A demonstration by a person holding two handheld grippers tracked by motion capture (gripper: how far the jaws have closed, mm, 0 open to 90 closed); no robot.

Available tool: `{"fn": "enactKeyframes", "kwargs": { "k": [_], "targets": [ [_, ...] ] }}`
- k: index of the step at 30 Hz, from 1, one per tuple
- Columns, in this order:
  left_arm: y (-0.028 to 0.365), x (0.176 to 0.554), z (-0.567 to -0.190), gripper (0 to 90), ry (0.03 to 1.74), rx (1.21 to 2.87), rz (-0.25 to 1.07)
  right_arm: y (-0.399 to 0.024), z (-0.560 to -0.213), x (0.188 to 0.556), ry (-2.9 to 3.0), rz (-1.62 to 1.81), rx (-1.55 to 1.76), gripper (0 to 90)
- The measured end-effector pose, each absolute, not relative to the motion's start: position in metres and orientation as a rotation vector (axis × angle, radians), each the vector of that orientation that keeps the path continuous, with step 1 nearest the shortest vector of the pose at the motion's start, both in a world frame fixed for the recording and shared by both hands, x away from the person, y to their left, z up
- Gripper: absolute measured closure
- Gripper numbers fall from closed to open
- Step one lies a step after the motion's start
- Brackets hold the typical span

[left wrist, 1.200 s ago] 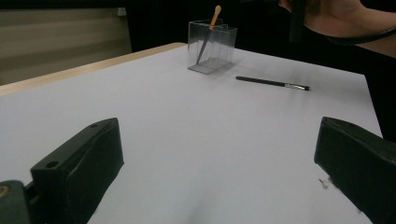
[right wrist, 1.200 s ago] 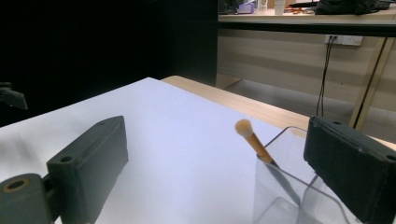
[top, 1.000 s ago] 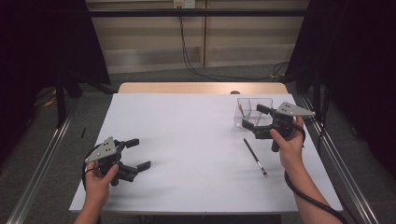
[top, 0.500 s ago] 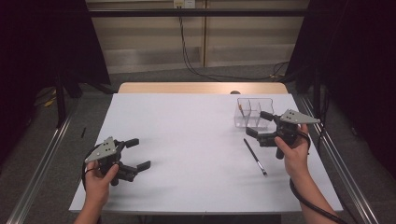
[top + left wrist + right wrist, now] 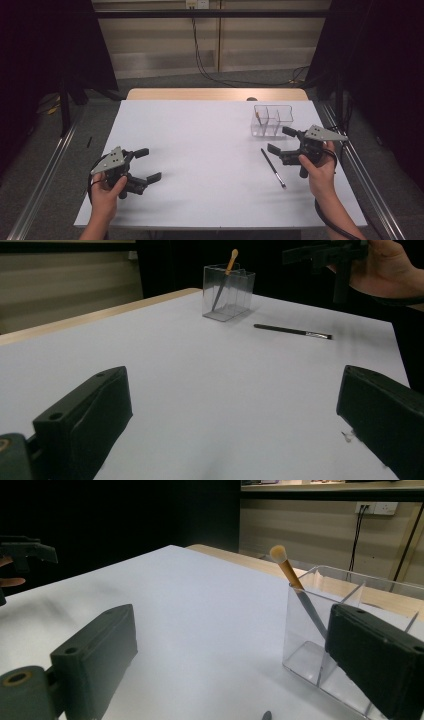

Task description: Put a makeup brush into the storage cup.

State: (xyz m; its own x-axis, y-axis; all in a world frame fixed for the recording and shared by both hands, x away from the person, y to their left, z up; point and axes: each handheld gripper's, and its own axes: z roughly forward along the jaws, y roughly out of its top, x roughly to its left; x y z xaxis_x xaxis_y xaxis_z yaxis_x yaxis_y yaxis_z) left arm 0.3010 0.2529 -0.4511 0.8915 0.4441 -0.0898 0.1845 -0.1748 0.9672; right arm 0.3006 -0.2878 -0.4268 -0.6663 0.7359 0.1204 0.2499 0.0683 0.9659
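Note:
A clear plastic organiser point(image 5: 271, 121) with three compartments stands at the table's back right. A small brush with an orange tip point(image 5: 291, 580) leans in its left compartment point(image 5: 224, 277). A thin dark brush point(image 5: 273, 167) lies flat on the white table in front of the organiser point(image 5: 292, 330). My right gripper point(image 5: 281, 141) hovers open just right of that brush, with nothing between its jaws. My left gripper point(image 5: 148, 164) is held open and empty near the front left of the table.
The white table top point(image 5: 210, 150) has a wooden strip point(image 5: 215, 94) along its far edge. Metal rails point(image 5: 367, 170) run down both sides. Dark curtains and cables hang behind the table.
My right gripper has drawn back from the organiser toward the near side and a little to the right. The left gripper has stayed where it was.

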Motion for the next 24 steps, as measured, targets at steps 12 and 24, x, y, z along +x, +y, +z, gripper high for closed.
{"fn": "enactKeyframes", "kwargs": {
  "k": [12, 24],
  "targets": [
    [0.253, 0.301, -0.451, 1.1, 0.48, 1.754, 0.247, -0.297, -0.436, 0.287, 1.943, 1.642, 0.995, 6.0],
    [0.252, 0.301, -0.452, 1.1, 0.484, 1.754, 0.246, -0.305, -0.443, 0.276, 1.947, 1.644, 1.016, 6.0]
  ]
}}
